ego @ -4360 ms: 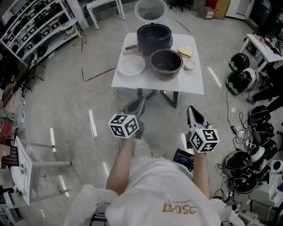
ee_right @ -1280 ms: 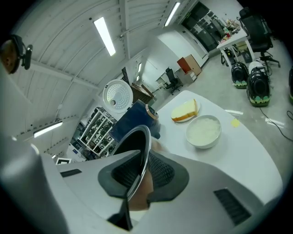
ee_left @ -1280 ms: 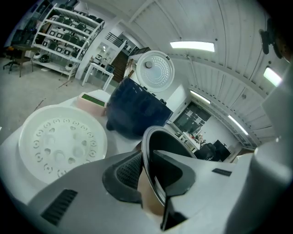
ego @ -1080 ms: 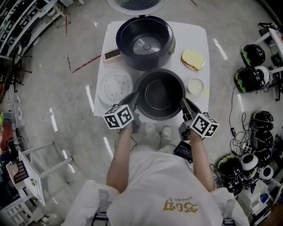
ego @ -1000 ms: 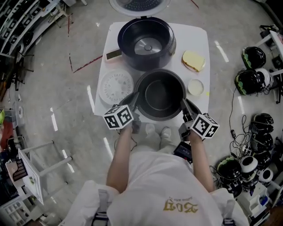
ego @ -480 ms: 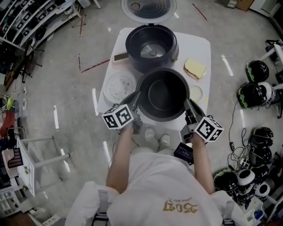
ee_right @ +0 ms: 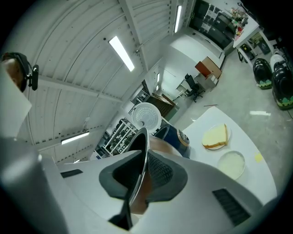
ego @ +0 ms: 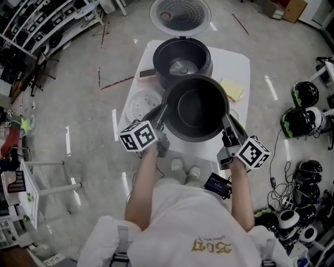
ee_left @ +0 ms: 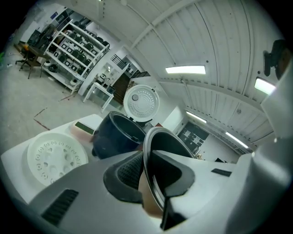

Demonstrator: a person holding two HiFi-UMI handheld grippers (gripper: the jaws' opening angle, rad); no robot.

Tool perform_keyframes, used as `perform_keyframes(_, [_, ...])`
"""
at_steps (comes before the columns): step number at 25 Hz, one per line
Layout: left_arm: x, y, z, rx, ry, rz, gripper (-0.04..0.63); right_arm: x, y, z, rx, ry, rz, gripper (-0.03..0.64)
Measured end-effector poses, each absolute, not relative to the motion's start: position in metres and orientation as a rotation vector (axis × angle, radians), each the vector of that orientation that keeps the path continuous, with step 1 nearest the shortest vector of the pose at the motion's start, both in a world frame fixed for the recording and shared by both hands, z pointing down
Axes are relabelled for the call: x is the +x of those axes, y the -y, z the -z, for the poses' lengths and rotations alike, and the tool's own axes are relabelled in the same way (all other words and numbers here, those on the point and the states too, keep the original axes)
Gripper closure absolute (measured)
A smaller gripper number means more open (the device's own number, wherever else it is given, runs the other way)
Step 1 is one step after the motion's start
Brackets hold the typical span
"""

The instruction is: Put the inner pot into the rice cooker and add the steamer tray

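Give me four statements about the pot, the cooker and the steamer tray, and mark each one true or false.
1. The left gripper and right gripper each clamp the rim of the inner pot. True.
2. The inner pot sits inside the rice cooker. False: it is held up in front of the cooker, which is empty.
3. The steamer tray lies on the table, left of the pot. True.
4. The cooker's lid is shut. False: it stands open.

White T-shirt [ego: 177, 219] with gold lettering; pale-grey left hand-held gripper [ego: 163, 111] and right hand-held gripper [ego: 226, 120], each bearing a black-and-white marker cube [ego: 138, 135]
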State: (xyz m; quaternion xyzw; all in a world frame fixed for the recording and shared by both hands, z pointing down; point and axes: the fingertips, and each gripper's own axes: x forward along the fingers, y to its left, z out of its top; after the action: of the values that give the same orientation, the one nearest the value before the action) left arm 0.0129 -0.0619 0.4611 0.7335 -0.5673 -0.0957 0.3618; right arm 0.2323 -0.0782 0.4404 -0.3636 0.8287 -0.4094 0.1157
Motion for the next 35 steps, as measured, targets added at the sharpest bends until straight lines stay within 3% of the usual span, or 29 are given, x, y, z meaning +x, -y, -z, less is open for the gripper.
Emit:
perform_keyframes(14, [-0.022,0.1,-0.386,2.004,1.474,0.337,0.52,0.2,0.117,-0.37,-0.986,-2.42,1.058,0.574])
perform_keyframes(35, [-0.092,0.245,-0.356,2.091,1.358,0.409,0.522,0.13,0.24,-0.336,-1.03,-2.359,0.957,0.572])
